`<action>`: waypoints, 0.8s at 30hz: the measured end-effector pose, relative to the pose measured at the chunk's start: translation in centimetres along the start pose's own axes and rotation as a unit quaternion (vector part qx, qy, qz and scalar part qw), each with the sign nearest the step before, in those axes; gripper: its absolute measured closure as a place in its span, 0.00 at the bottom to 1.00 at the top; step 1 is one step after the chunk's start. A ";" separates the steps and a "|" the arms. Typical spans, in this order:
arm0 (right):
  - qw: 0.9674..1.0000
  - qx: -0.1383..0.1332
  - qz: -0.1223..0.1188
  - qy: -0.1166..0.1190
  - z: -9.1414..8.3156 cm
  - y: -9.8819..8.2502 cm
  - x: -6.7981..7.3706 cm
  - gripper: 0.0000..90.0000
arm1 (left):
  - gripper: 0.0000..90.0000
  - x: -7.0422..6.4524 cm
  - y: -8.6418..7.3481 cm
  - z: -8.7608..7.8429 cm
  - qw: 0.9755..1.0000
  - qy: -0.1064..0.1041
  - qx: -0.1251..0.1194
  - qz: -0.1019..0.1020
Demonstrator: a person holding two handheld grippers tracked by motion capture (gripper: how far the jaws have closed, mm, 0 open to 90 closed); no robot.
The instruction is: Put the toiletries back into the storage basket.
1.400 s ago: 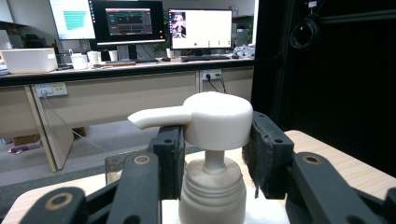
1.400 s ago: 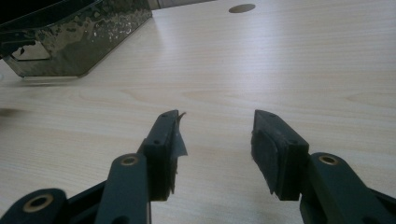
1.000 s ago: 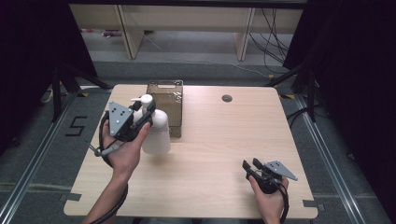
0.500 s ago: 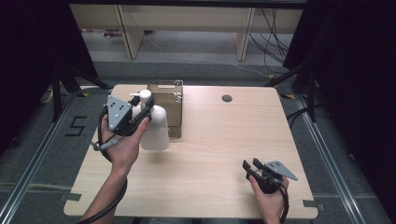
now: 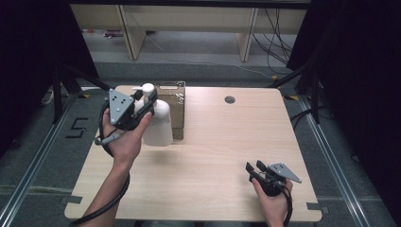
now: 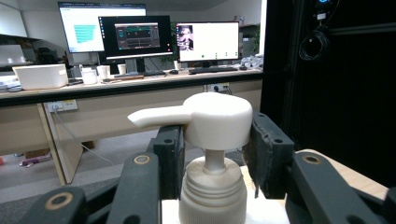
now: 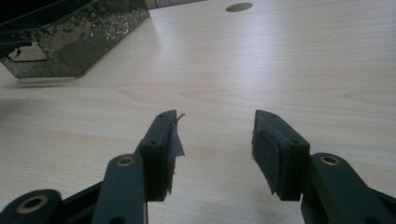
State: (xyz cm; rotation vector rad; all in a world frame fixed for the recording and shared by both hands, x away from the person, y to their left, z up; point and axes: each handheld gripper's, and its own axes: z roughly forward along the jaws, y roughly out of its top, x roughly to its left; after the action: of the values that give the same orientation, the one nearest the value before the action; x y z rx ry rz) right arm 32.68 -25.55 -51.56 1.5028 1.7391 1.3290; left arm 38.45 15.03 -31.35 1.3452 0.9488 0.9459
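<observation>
My left gripper point(image 6: 215, 154) clamps the white pump bottle point(image 5: 156, 124) at its neck; my right gripper point(image 7: 215, 154) rests open over the table point(image 5: 222, 156).

A single figure, the number 5 point(image 5: 78, 127), is marked in dark strokes on the grey floor just left of the wooden table point(image 5: 222, 161). The three monitor screens point(image 6: 135, 37) on the far desk glow, but their contents are too small to read.
</observation>
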 end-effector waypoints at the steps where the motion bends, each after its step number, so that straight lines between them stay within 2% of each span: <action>1: 1.000 0.000 0.000 0.001 0.0 0.0 0.0 0.57 | 0.66 0.0 0.1 0.1 1.000 0.001 -0.001 0.001; 4: 1.000 0.000 -0.001 0.002 0.0 0.0 0.0 0.57 | 0.66 0.0 0.4 0.2 1.000 0.002 -0.004 0.002; 6: 1.000 0.001 0.010 0.007 0.0 0.0 0.2 0.57 | 0.66 0.0 0.5 0.4 1.000 0.003 -0.006 0.001; 7: 1.000 0.000 0.000 0.004 0.0 0.0 0.1 0.57 | 0.66 0.0 0.6 0.4 1.000 0.004 -0.006 0.002; 15: 1.000 -0.004 0.004 0.003 0.1 0.0 0.1 0.56 | 0.66 0.1 0.8 1.0 1.000 0.007 -0.010 0.003; 17: 1.000 -0.003 -0.007 -0.004 -0.1 0.0 0.0 0.56 | 0.66 0.1 0.8 1.1 1.000 0.008 -0.009 0.001; 19: 1.000 -0.003 0.001 0.007 0.1 0.0 0.0 0.56 | 0.66 0.1 0.9 1.2 1.000 0.008 -0.010 0.001; 23: 1.000 -0.003 0.000 0.006 0.1 0.0 0.0 0.56 | 0.66 0.1 1.2 1.5 1.000 0.010 -0.010 0.003; 24: 1.000 -0.001 -0.008 -0.004 -0.1 0.0 0.0 0.56 | 0.66 0.2 1.2 1.5 1.000 0.011 -0.011 0.002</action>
State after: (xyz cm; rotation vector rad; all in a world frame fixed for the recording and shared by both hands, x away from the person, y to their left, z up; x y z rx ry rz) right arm 32.61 -25.60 -51.51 1.4886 1.7404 1.3148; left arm 39.97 14.68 -30.13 1.3216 0.9502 0.9742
